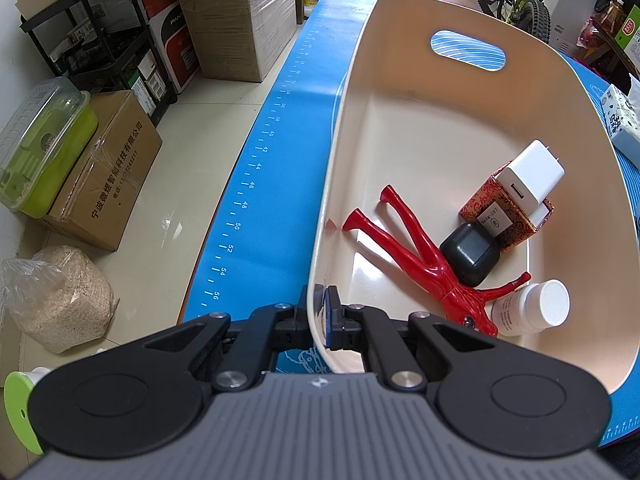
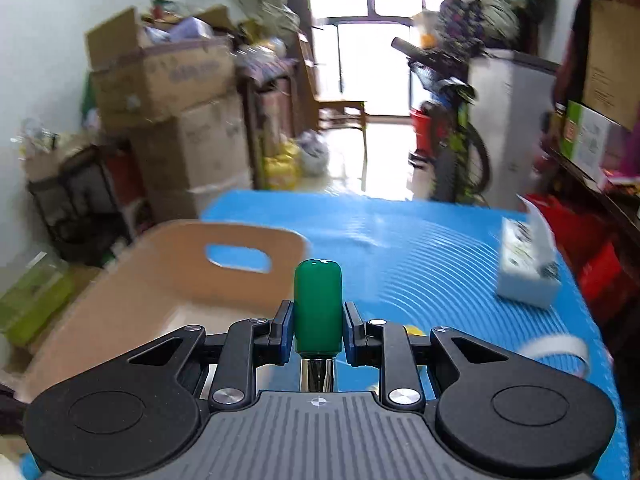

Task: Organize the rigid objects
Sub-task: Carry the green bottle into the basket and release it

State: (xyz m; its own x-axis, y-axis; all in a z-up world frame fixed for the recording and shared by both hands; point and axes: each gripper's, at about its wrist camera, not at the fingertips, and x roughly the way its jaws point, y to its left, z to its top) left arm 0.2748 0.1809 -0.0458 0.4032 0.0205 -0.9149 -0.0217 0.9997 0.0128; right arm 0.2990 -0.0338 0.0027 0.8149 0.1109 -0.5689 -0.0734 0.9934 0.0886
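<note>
blue matting covers the bench (image 1: 304, 152), with a printed ruler scale along its left edge. on the floor to the far left stand cardboard boxes (image 1: 236, 20), a green lidded container (image 1: 44, 148) and a clear bag of pale granules (image 1: 64, 300).

left gripper (image 1: 324, 320): jaws pressed together on the near left rim of the cream bin (image 1: 348, 120), one finger outside the wall, the other inside. the bin sits on the bench with a handle slot in its far wall.

contents of the bin, left to right: a red figurine (image 1: 424, 256) lying flat, legs pointing far-left; a black rounded case (image 1: 470, 254) touching the figurine's body; a red patterned box (image 1: 504, 208) just beyond the case, with a white charger (image 1: 532, 182) resting on top of it; a small white bottle (image 1: 532, 308) on its side at the near right, beside the figurine's arm.

right gripper (image 2: 318, 320): jaws pinching a green-handled tool (image 2: 318, 304), handle pointing far, a chrome shaft showing below it. this view is blurred. the tool is held above the bench, just right of the bin; contact with the bench cannot be told. a white tissue box (image 2: 526, 268) stands on the mat to the far right, apart from the bin.
</note>
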